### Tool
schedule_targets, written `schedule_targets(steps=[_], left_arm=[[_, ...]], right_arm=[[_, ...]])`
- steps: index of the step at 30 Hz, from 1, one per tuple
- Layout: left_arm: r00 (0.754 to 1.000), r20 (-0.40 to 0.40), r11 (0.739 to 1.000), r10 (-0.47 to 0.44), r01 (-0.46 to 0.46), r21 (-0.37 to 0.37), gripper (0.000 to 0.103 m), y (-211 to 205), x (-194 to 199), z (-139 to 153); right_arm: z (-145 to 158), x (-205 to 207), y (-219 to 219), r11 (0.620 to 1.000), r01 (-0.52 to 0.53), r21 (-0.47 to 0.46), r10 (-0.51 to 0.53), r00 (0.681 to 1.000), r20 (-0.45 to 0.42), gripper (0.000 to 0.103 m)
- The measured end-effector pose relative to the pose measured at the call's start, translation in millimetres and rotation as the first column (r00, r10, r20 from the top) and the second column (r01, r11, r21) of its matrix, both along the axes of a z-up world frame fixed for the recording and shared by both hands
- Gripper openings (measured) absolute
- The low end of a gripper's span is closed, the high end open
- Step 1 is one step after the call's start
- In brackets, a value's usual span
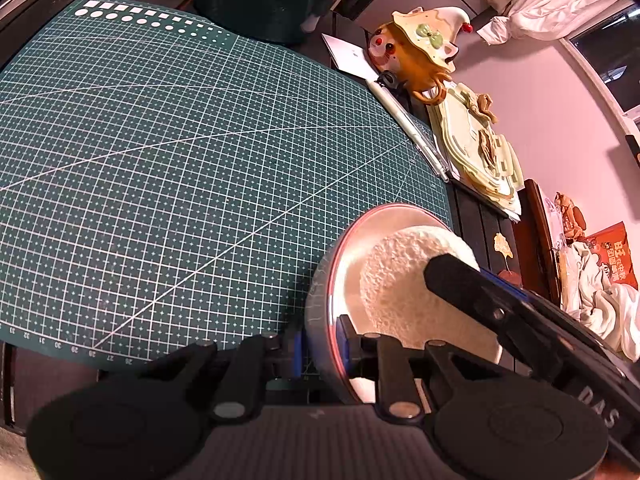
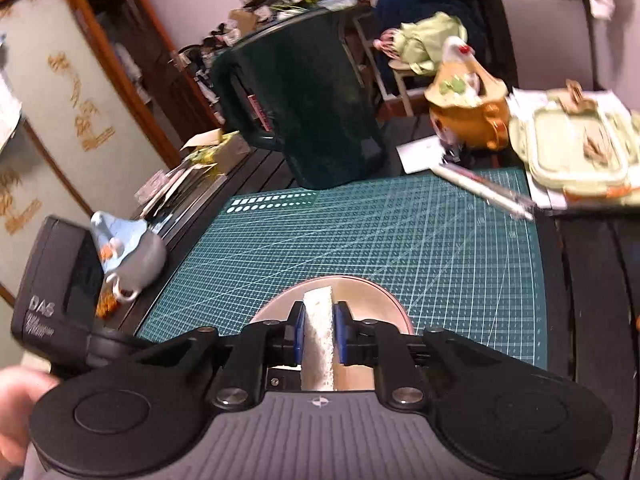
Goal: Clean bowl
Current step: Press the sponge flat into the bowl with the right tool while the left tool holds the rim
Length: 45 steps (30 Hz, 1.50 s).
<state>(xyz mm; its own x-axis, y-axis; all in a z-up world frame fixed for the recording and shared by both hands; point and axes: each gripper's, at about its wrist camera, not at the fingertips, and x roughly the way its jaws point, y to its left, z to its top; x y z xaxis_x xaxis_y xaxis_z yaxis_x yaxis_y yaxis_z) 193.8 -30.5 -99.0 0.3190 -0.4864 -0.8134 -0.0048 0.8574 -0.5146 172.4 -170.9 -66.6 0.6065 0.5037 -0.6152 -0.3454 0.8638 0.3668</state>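
Note:
A metal bowl (image 1: 352,256) with a pink rim stands tilted on its edge at the near right corner of the green cutting mat (image 1: 160,160). My left gripper (image 1: 320,344) is shut on its rim, one blue pad on each side of the wall. A white sponge (image 1: 400,280) lies against the bowl's inside. My right gripper (image 1: 444,270) reaches in from the right and holds it. In the right wrist view the sponge (image 2: 318,308) stands edge-on between the blue pads of my right gripper (image 2: 319,332), shut on it, with the bowl (image 2: 372,300) just beyond.
A dark green jug (image 2: 312,100) stands at the mat's far edge. An orange ceramic pot (image 1: 416,52), a pen (image 1: 408,128) and a pale green tray (image 1: 476,148) line the right side. A grey-blue cup (image 2: 132,256) sits left of the mat. A hand (image 2: 16,400) shows at the lower left.

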Motion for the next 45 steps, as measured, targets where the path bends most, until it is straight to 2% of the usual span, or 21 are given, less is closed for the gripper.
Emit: schedule_targets(steps=[5, 7, 9, 13, 14, 15, 18, 19, 24, 28, 31, 36, 40, 43, 45], left_arm=[[1.000, 0.000, 1.000, 0.002, -0.002, -0.001, 0.018, 6.0, -0.9, -5.1], [1.000, 0.000, 1.000, 0.000, 0.000, -0.002, 0.018, 9.9, -1.0, -7.5], [1.000, -0.001, 1.000, 0.000, 0.000, -0.004, 0.018, 14.2, -1.2, -9.7], [1.000, -0.002, 1.000, 0.001, -0.001, -0.006, 0.018, 19.3, 0.3, -14.3], [1.000, -0.002, 1.000, 0.000, 0.000, -0.006, 0.018, 21.1, 0.2, -15.2], [1.000, -0.002, 1.000, 0.001, -0.001, -0.006, 0.018, 23.0, 0.3, -16.5], [1.000, -0.002, 1.000, 0.000, 0.000, -0.005, 0.018, 18.6, -1.3, -10.1], [1.000, -0.002, 1.000, 0.000, 0.000, -0.004, 0.018, 20.2, -1.7, -10.9], [1.000, -0.002, 1.000, -0.002, 0.002, -0.003, 0.018, 23.2, -0.5, -10.5], [1.000, -0.002, 1.000, -0.003, 0.003, -0.003, 0.018, 26.6, 0.3, -14.3], [1.000, -0.002, 1.000, -0.003, 0.003, -0.003, 0.018, 24.4, -1.6, -13.6], [1.000, -0.002, 1.000, -0.002, 0.002, -0.001, 0.018, 23.2, -1.2, -15.2], [1.000, -0.001, 1.000, 0.000, 0.000, -0.002, 0.018, 26.0, -2.0, -19.6], [1.000, -0.001, 1.000, 0.000, 0.000, -0.002, 0.018, 24.9, -1.3, -20.0], [1.000, -0.001, 1.000, 0.001, -0.001, -0.003, 0.018, 26.9, -1.8, -22.2]], right_arm=[[-5.5, -4.0, 2.4, 0.998, -0.028, -0.057, 0.026, 0.999, -0.030, 0.018], [-8.0, -6.3, 2.6, 0.996, -0.041, -0.076, 0.037, 0.998, -0.053, 0.025], [-7.7, -9.8, 2.9, 0.992, -0.052, -0.114, 0.044, 0.996, -0.072, 0.029], [-5.4, -16.4, 5.8, 0.982, -0.083, -0.170, 0.071, 0.995, -0.076, 0.029], [-5.9, -17.3, 7.3, 0.978, -0.095, -0.185, 0.081, 0.993, -0.082, 0.027], [-6.2, -17.6, 8.7, 0.975, -0.101, -0.197, 0.086, 0.993, -0.084, 0.011], [0.1, -21.3, 9.9, 0.971, -0.088, -0.222, 0.080, 0.996, -0.044, 0.012], [3.8, -22.3, 9.3, 0.972, -0.084, -0.218, 0.079, 0.996, -0.030, 0.012], [19.6, -19.5, -9.2, 0.993, -0.084, -0.087, 0.080, 0.996, -0.040, 0.013], [11.9, -12.2, -14.1, 0.994, -0.060, -0.092, 0.053, 0.995, -0.085, 0.015], [10.7, -9.0, -18.0, 0.997, -0.046, -0.056, 0.040, 0.994, -0.101, 0.015], [13.5, -4.7, -32.6, 0.995, -0.026, 0.100, 0.039, 0.990, -0.132, 0.013], [9.9, -0.3, -34.8, 0.994, -0.026, 0.104, 0.044, 0.984, -0.172, 0.015], [10.9, 0.5, -34.7, 0.997, -0.032, 0.075, 0.045, 0.983, -0.178, 0.016], [11.2, 0.4, -30.6, 0.998, -0.053, 0.027, 0.057, 0.982, -0.180, 0.020]])
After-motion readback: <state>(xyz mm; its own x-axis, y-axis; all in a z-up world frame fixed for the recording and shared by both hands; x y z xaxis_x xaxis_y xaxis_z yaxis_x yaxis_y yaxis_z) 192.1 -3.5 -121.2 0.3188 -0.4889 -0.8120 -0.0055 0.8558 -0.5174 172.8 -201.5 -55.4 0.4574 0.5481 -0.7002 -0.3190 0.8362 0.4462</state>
